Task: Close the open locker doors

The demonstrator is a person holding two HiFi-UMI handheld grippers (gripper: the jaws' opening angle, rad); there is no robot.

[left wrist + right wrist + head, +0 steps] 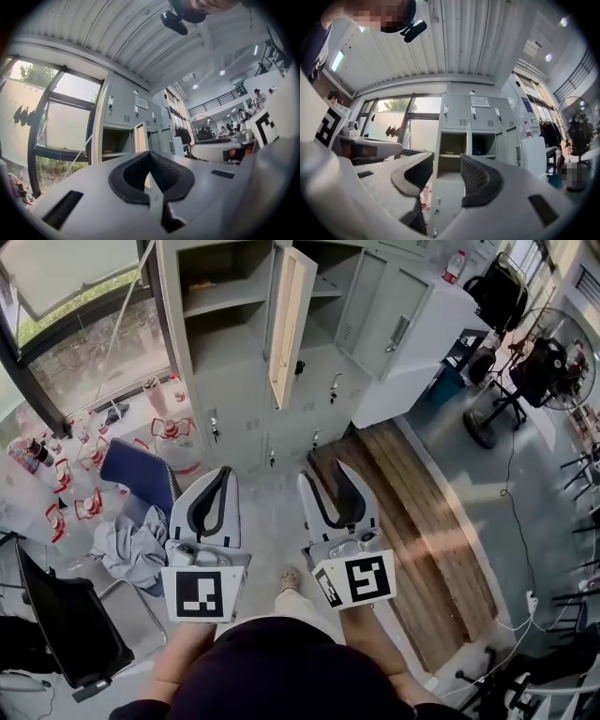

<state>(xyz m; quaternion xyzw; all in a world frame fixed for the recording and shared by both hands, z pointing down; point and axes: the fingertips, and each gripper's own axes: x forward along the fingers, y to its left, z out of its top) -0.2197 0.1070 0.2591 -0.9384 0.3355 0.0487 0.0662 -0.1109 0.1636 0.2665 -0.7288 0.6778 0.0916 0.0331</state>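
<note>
A grey locker bank stands ahead of me. One door hangs open edge-on, its beige inner face showing, and a second grey door swings out further right. The right gripper view shows two open compartments side by side. In the left gripper view an open compartment and the door are visible. My left gripper is shut with nothing in it, its tips meeting. The right gripper is open and empty. Both are well short of the lockers.
Water jugs with red handles stand on the floor at left by the window. A blue chair with cloth is near my left side. A wooden platform runs along the right, and a fan stands beyond it.
</note>
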